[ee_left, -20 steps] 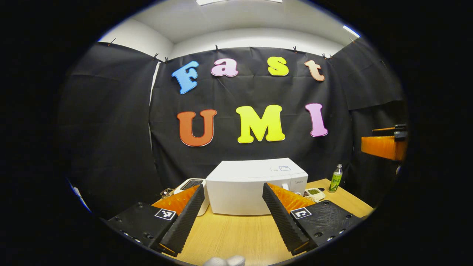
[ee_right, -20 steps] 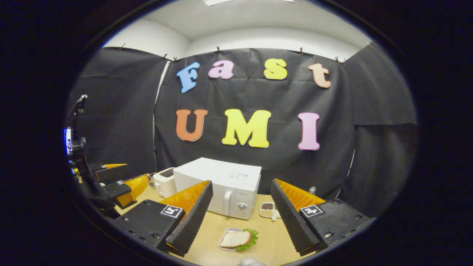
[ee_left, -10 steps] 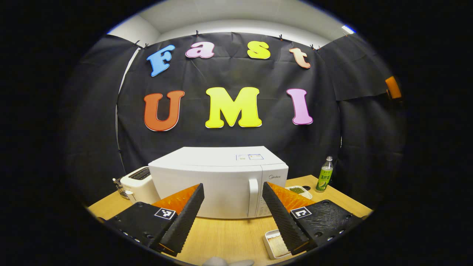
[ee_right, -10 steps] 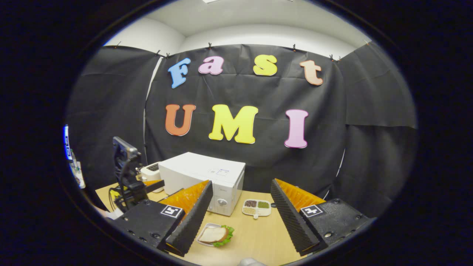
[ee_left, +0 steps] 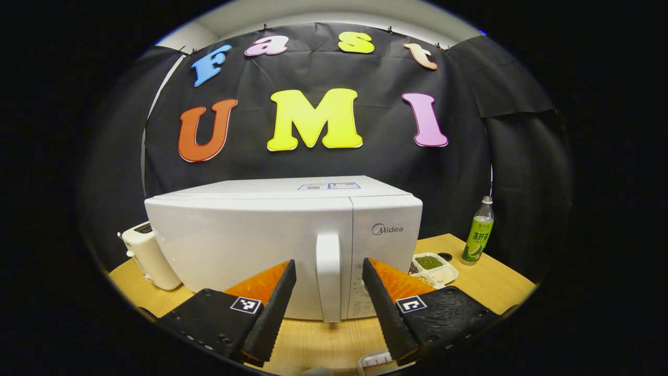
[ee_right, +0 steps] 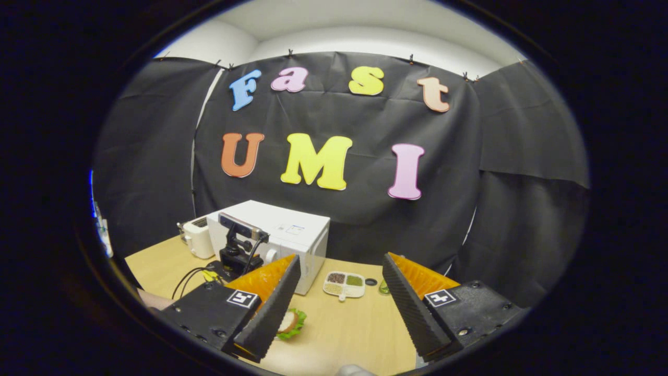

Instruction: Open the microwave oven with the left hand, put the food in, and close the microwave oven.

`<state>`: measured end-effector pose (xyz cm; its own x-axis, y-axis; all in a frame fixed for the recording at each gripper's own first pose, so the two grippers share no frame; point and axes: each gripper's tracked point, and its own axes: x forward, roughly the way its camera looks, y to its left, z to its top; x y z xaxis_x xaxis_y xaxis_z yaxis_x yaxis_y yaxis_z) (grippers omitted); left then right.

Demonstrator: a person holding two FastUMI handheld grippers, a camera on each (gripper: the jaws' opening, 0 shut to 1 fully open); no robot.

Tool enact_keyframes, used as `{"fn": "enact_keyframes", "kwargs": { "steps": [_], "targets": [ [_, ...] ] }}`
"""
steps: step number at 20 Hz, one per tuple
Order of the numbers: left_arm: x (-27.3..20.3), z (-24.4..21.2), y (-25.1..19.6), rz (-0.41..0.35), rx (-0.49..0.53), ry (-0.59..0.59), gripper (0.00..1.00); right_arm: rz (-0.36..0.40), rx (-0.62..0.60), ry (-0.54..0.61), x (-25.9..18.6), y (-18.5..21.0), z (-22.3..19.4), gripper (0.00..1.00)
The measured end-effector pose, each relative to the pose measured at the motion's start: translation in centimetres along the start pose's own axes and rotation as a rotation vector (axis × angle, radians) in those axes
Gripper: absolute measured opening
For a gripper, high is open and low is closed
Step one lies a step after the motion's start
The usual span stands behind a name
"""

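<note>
The white microwave (ee_left: pixel 250 245) stands shut on the wooden table (ee_left: pixel 490 287), its upright door handle (ee_left: pixel 329 277) facing me. My left gripper (ee_left: pixel 327 266) is open, with one finger on each side of the handle and a gap to both. In the right gripper view the microwave (ee_right: pixel 284 230) sits at left-centre with the left gripper (ee_right: pixel 237 258) in front of its door. The sandwich with lettuce (ee_right: pixel 292 324) lies on the table, partly behind a finger of my right gripper (ee_right: pixel 339 261), which is open and holds nothing. A white plate edge (ee_left: pixel 374 359) peeks in at the bottom.
A white toaster (ee_left: pixel 148 256) stands left of the microwave. To its right are a divided dish of beans (ee_left: pixel 433 265) and a green bottle (ee_left: pixel 479 232). The dish (ee_right: pixel 343 283) and toaster (ee_right: pixel 197 237) also appear in the right gripper view.
My left gripper has moved in towards the microwave and now brackets the door handle. The right gripper has drifted right, so the sandwich slid behind its left finger.
</note>
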<state>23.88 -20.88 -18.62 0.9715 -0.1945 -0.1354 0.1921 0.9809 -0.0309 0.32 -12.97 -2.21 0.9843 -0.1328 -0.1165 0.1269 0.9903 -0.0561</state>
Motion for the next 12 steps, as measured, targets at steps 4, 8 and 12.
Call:
{"fn": "enact_keyframes", "kwargs": {
  "steps": [4, 8, 12],
  "targets": [
    [1.01, -0.27, 0.14, -0.018, -0.013, -0.004, 0.43, -0.014, 0.003, 0.014, 0.12, -0.84, -0.23, 1.00],
    [0.46, -0.21, 0.07, -0.040, -0.032, -0.001, 0.19, -0.014, 0.003, 0.013, 0.05, -0.84, -0.09, 0.92],
    [0.36, -0.23, 0.08, -0.052, -0.050, 0.018, 0.05, 0.005, 0.001, -0.001, 0.01, -0.09, 0.42, 0.92]
  ]
}}
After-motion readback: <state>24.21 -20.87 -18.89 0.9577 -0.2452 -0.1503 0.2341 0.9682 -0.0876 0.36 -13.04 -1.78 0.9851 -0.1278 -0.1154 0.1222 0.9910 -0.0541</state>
